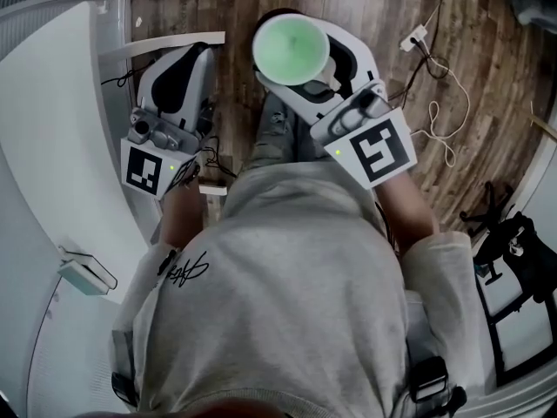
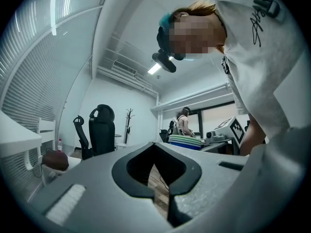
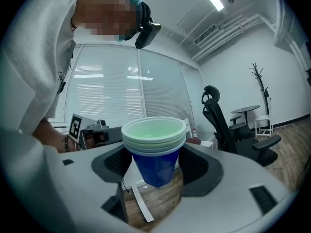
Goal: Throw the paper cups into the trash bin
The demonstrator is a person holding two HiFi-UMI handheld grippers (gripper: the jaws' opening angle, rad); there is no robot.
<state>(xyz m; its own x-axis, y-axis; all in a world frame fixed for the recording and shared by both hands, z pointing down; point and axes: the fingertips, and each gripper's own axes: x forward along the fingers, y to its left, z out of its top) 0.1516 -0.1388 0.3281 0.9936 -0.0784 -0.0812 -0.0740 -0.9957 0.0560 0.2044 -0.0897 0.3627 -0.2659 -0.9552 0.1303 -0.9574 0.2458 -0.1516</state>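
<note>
A stack of paper cups (image 1: 291,49), blue outside and pale green inside, sits upright between the jaws of my right gripper (image 1: 324,66), which is shut on it above the wooden floor. In the right gripper view the stack of cups (image 3: 154,149) fills the gap of the right gripper (image 3: 158,166), with the black pads pressed on both sides. My left gripper (image 1: 198,57) hangs beside it at the left. Seen in its own view, the left gripper (image 2: 156,176) holds nothing and its pad tips meet. No trash bin is in view.
A white curved table (image 1: 52,146) runs along the left with a small white device (image 1: 87,274) on it. Cables and a power strip (image 1: 416,35) lie on the wooden floor at the right, near black gear (image 1: 513,233). An office chair (image 2: 102,130) and a person (image 2: 184,123) stand far back.
</note>
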